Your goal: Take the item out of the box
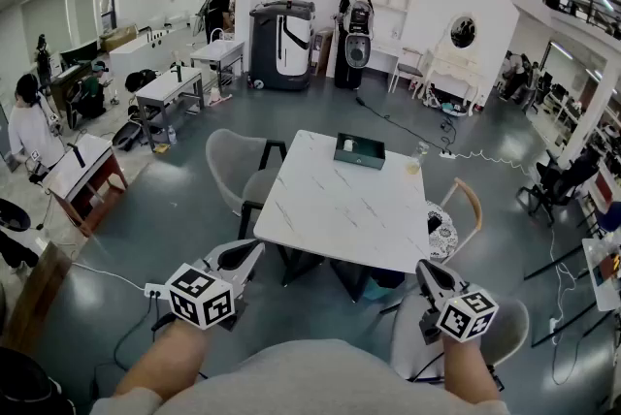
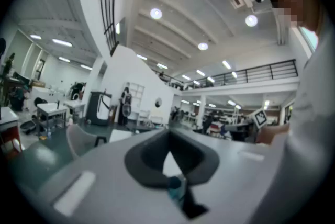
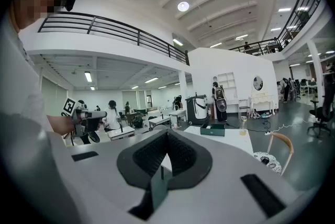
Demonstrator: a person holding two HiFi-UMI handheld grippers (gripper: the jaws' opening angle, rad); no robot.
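Head view: dark green box point(image 1: 359, 150) at the white counter's point(image 1: 330, 209) far edge, item inside only a pale speck, well apart from left gripper point(image 1: 250, 251) and right gripper point(image 1: 425, 268), both fingers together, nothing between.

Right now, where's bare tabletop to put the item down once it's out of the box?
The table is bare from its near edge up to the box, and in the far-left corner beside it. Only the far-right corner is crowded: a glass stands close to the box. A grey chair flanks the left side, a wooden chair the right.
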